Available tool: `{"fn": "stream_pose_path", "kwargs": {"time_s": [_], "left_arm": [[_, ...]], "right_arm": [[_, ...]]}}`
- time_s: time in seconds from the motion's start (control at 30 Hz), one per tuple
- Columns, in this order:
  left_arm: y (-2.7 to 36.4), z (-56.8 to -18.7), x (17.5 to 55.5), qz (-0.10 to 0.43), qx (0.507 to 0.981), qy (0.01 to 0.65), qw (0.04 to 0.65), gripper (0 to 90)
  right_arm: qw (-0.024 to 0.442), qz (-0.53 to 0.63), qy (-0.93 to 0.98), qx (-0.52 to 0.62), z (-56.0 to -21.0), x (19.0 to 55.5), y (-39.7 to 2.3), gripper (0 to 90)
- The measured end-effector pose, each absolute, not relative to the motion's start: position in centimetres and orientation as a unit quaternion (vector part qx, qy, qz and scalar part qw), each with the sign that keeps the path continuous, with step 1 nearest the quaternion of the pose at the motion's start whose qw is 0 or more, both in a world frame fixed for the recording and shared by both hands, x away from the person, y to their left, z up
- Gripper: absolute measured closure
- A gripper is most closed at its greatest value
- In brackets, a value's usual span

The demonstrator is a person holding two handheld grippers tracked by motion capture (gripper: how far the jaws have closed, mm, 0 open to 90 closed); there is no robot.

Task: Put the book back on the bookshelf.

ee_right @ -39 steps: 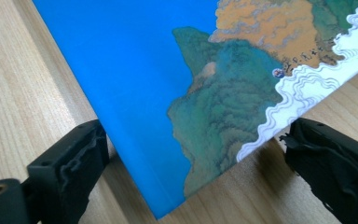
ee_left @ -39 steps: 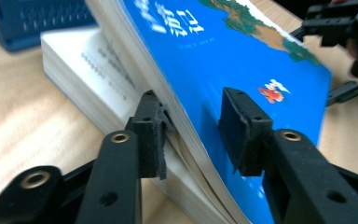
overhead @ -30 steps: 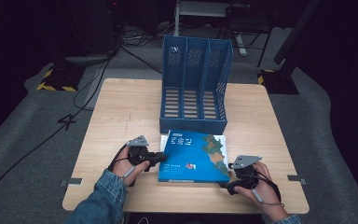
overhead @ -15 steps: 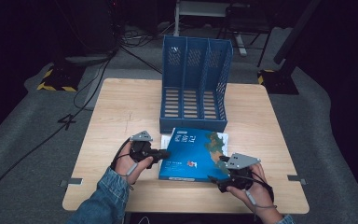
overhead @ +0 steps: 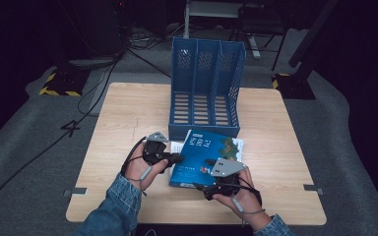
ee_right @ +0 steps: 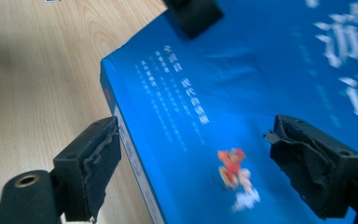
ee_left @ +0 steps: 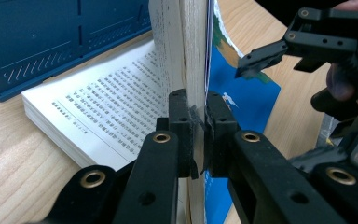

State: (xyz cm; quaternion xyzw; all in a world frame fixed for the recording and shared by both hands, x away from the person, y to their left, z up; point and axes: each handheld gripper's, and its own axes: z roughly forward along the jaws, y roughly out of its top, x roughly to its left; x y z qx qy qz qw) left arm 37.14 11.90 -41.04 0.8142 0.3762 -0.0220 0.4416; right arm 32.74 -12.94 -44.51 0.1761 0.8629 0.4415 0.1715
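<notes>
A book with a blue cover (overhead: 204, 150) lies on the table in front of a blue file holder (overhead: 206, 88). My left gripper (overhead: 176, 158) is shut on the cover and a thick wad of pages (ee_left: 191, 56), holding them upright off the open printed pages (ee_left: 107, 107). My right gripper (overhead: 200, 186) is open at the book's near edge. In the right gripper view its jaws (ee_right: 200, 163) straddle the corner of the blue cover (ee_right: 261, 93), one beside the spine edge, one over the cover. Whether they touch it, I cannot tell.
The wooden table (overhead: 128, 113) has bare room left and right of the book. The file holder (ee_left: 51, 37) has three upright slots, and its front lip is close behind the book. Dark floor with cables surrounds the table.
The left gripper has raised the book's cover and front pages from flat to upright. The right gripper has moved left from the book's right side to its near edge.
</notes>
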Motion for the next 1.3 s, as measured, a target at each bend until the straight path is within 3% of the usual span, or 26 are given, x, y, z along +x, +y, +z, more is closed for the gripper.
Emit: {"fn": "stream_pose_path", "kwargs": {"time_s": [0.37,0.63,1.0,1.3], "left_arm": [[11.7,-40.6,38.1,-0.045,0.811,0.389,0.434,83.8],[11.9,-41.1,38.6,-0.062,0.805,0.403,0.431,83.8],[12.1,-42.3,39.0,-0.092,0.793,0.428,0.424,83.7],[12.2,-43.7,39.3,-0.103,0.79,0.445,0.409,83.5]], "right_arm": [[0.19,0.431,0.866,0.169,-45.4,33.0,-9.9,14.4],[0.221,0.426,0.862,0.163,-46.7,32.6,-8.1,0.0],[0.284,0.404,0.856,0.152,-48.1,32.2,-6.5,0.0],[0.294,0.359,0.877,0.123,-49.4,32.2,-5.8,0.0]]}}
